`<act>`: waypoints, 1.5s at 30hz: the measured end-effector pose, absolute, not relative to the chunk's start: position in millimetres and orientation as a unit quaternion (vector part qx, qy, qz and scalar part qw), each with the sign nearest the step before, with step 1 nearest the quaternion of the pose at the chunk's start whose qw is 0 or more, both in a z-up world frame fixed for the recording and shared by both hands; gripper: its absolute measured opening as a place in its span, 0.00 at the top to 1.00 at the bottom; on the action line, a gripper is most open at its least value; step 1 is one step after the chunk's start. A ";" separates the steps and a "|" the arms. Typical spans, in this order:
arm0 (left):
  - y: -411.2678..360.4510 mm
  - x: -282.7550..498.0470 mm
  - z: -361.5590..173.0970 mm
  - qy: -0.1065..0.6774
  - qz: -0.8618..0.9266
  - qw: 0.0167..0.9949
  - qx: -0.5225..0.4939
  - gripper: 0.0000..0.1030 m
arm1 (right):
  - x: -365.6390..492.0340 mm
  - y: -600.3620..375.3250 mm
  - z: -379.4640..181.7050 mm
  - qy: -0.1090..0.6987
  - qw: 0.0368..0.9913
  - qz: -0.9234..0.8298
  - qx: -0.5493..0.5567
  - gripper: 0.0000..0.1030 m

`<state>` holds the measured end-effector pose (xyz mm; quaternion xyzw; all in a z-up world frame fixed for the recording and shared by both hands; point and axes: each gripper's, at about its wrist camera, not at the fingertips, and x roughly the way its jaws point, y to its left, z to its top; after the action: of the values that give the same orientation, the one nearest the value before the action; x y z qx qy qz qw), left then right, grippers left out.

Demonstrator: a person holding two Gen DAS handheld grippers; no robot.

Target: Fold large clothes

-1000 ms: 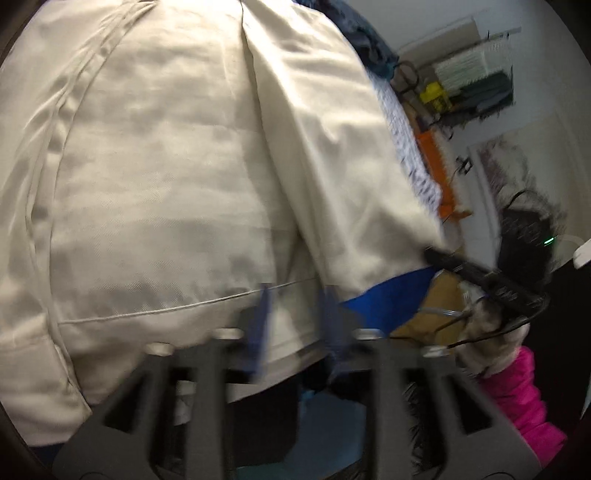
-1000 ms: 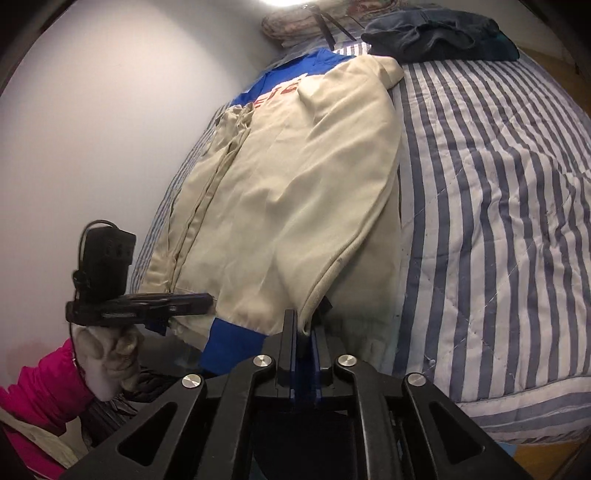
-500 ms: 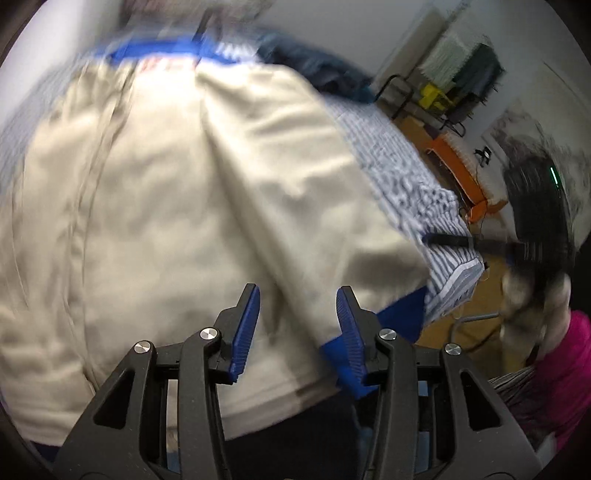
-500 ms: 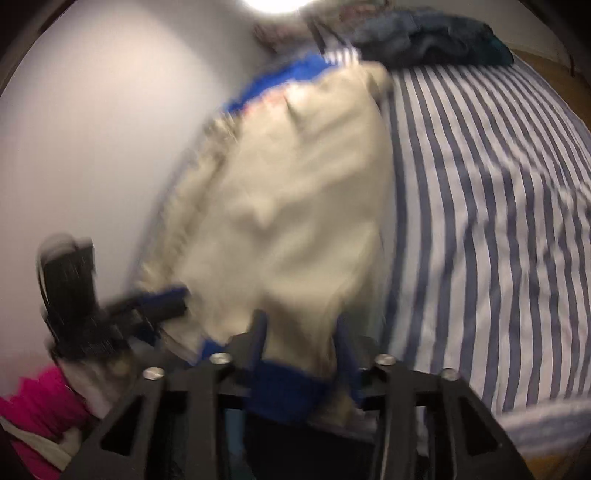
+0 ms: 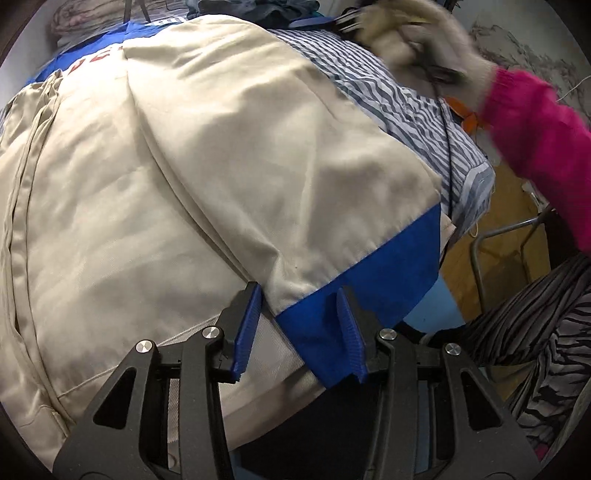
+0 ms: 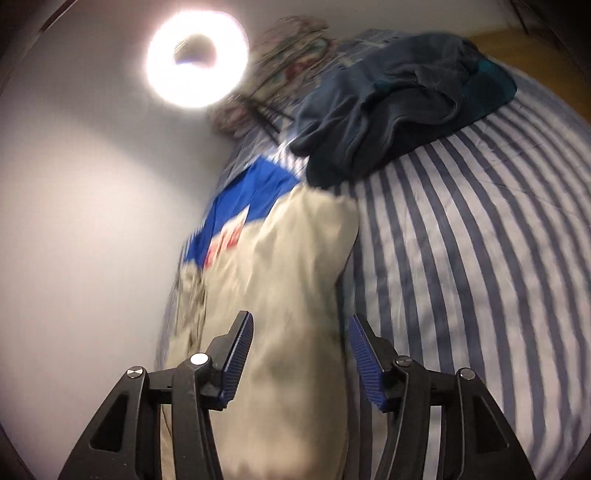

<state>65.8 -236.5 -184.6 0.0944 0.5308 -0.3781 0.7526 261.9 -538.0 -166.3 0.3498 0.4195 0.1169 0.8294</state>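
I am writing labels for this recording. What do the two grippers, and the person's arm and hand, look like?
Both the left gripper and the right gripper have black angular frames with triangular cut-outs, silver round screws and blue ribbed pads. In the left wrist view, the person's right hand wears a pale fuzzy glove, its sleeve bright pink; a black cable hangs below.

Matt cream woven cloth with stitched seams on the jacket (image 5: 207,177), with a smoother blue cuff (image 5: 373,280). Quilted striped cotton on the bedspread (image 6: 461,240). Soft, fuzzy dark cloth on the heaped garment (image 6: 399,99). Ribbed blue rubbery pads (image 5: 245,328) on matt black plastic fingers with shiny metal screws. Fluffy pink knit on the sleeve (image 5: 535,136). Smooth matt paint on the wall (image 6: 92,221).
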 end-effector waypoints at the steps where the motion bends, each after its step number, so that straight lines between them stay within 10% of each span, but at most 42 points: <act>1: -235.9 66.0 -184.9 0.530 -0.379 0.753 0.092 0.57 | 271.6 -543.1 -174.1 0.415 0.825 0.115 0.366 0.42; 9: -239.1 64.8 -185.9 0.518 -0.384 0.757 0.104 0.57 | 350.5 -550.4 -225.2 0.412 0.801 0.113 0.419 0.44; 13: -240.0 66.3 -184.0 0.520 -0.388 0.755 0.099 0.57 | 366.5 -541.5 -214.4 0.410 0.808 0.121 0.405 0.89; 16: -240.4 66.4 -184.5 0.517 -0.387 0.757 0.099 0.57 | 376.3 -517.8 -165.1 0.423 0.860 0.084 0.275 0.94; 22: -238.0 67.5 -181.7 0.520 -0.391 0.753 0.098 0.57 | 396.0 -484.8 -144.1 0.473 0.880 -0.035 0.033 0.70; 45: -193.0 124.3 -191.0 0.604 -0.328 0.710 -0.156 0.53 | 74.9 -457.7 -158.8 0.558 0.795 0.109 0.212 0.57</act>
<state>124.3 -193.0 -191.0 -0.1564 0.6036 -0.3275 0.7099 74.9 -457.7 -158.8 0.2117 0.5584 0.1093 0.7946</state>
